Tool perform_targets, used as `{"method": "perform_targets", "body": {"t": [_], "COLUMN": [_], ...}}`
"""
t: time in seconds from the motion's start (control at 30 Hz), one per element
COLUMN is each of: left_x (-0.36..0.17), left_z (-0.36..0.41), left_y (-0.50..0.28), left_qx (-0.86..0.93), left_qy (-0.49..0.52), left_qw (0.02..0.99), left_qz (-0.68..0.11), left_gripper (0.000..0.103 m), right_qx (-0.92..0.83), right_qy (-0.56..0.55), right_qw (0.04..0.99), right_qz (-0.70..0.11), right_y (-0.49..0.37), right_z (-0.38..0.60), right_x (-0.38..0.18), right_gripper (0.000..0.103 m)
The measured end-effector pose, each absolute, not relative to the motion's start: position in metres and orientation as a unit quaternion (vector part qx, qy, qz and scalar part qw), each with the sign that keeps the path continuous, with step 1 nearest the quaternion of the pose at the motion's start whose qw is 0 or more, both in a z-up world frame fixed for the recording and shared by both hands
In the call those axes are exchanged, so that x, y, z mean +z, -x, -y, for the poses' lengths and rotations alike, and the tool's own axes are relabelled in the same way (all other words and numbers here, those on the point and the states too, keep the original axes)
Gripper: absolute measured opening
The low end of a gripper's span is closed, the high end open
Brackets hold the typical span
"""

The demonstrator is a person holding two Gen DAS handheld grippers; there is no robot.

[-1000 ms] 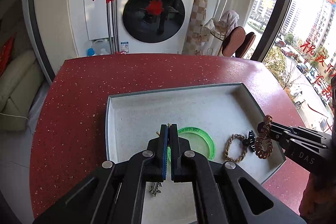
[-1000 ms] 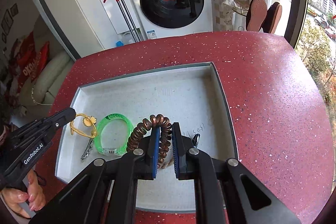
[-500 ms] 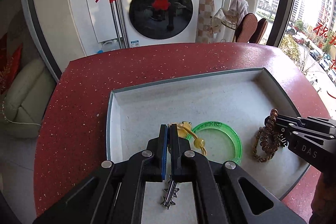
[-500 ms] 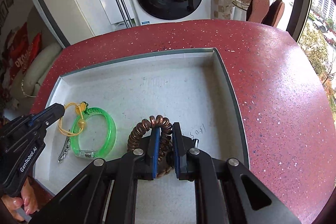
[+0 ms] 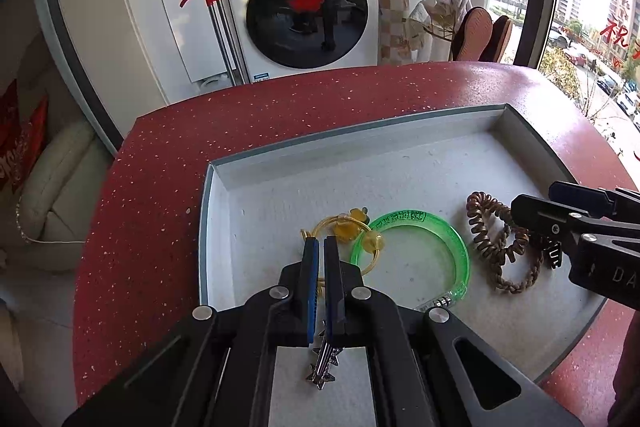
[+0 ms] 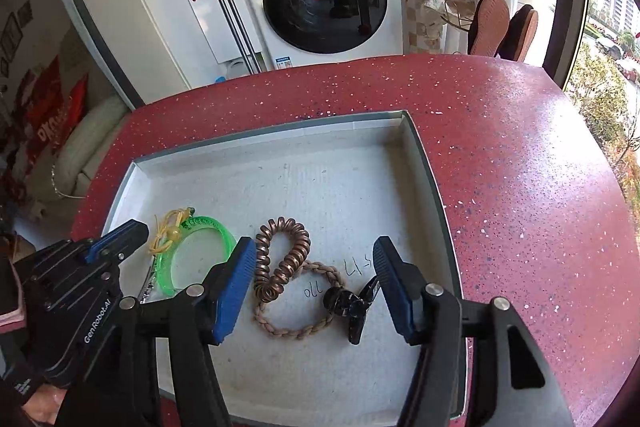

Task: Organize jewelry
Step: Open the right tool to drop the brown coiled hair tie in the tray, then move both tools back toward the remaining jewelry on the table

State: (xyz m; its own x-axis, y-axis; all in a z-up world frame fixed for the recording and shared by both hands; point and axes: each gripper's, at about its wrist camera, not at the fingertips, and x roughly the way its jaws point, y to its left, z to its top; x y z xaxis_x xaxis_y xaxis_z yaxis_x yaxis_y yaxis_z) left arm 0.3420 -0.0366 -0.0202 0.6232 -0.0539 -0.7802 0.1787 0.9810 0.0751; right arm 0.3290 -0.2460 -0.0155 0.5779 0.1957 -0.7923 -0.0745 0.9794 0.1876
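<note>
A shallow grey tray (image 5: 360, 139) (image 6: 280, 131) sits on the red counter. My left gripper (image 5: 320, 243) (image 6: 132, 229) is shut on a yellow beaded cord (image 5: 348, 227) (image 6: 170, 233), low over the tray's left side. A silver star chain (image 5: 324, 371) hangs under its jaws. Beside the cord lies a green bangle (image 5: 416, 215) (image 6: 208, 223). My right gripper (image 6: 315, 247) (image 5: 536, 199) is opening. Between its jaws, untouched by the pads, a copper coil hair tie (image 6: 288, 259) (image 5: 480, 227) lies across a tan braided ring (image 6: 304, 331) (image 5: 516, 283). A black clip (image 6: 352, 307) lies next to them.
The red speckled counter (image 6: 520, 187) surrounds the tray, widest to the right and at the back. Beyond its far edge stand a white washing machine (image 5: 304, 3) and a red-handled mop (image 5: 212, 7). A person's hand (image 6: 40, 403) holds the left gripper.
The right jaws have opened and let go of the copper coil tie, which now lies in the tray. The left gripper has sunk with the yellow cord beside the green bangle.
</note>
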Motion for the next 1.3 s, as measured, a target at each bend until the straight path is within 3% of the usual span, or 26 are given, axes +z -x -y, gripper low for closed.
{"method": "perform_targets", "body": {"t": [0.83, 0.93, 0.97, 1.0, 1.03, 1.3], "left_x": [0.017, 0.018, 0.018, 0.018, 0.019, 0.044], "left_z": [0.018, 0.013, 0.012, 0.011, 0.009, 0.001], "left_y": [-0.298, -0.289, -0.286, -0.283, -0.28, -0.252], "left_qx": [-0.078, -0.081, -0.081, -0.082, -0.075, -0.07], "left_qy": [-0.033, -0.024, -0.021, -0.018, -0.015, -0.038], "left_qw": [0.911, 0.909, 0.909, 0.908, 0.911, 0.925], "left_qz": [-0.404, -0.408, -0.409, -0.41, -0.406, -0.372], "left_gripper": [0.02, 0.02, 0.033, 0.098, 0.103, 0.103], "right_qx": [0.095, 0.096, 0.095, 0.095, 0.096, 0.104], "right_qy": [-0.124, -0.123, -0.122, -0.122, -0.125, -0.151], "right_qw": [0.893, 0.894, 0.897, 0.898, 0.898, 0.907], "right_qz": [-0.423, -0.42, -0.414, -0.412, -0.411, -0.38], "right_y": [-0.253, -0.241, -0.235, -0.232, -0.229, -0.202], "right_z": [0.267, 0.266, 0.265, 0.265, 0.264, 0.266], "right_x": [0.016, 0.018, 0.018, 0.019, 0.02, 0.029], "right_gripper": [0.085, 0.103, 0.103, 0.103, 0.103, 0.103]}}
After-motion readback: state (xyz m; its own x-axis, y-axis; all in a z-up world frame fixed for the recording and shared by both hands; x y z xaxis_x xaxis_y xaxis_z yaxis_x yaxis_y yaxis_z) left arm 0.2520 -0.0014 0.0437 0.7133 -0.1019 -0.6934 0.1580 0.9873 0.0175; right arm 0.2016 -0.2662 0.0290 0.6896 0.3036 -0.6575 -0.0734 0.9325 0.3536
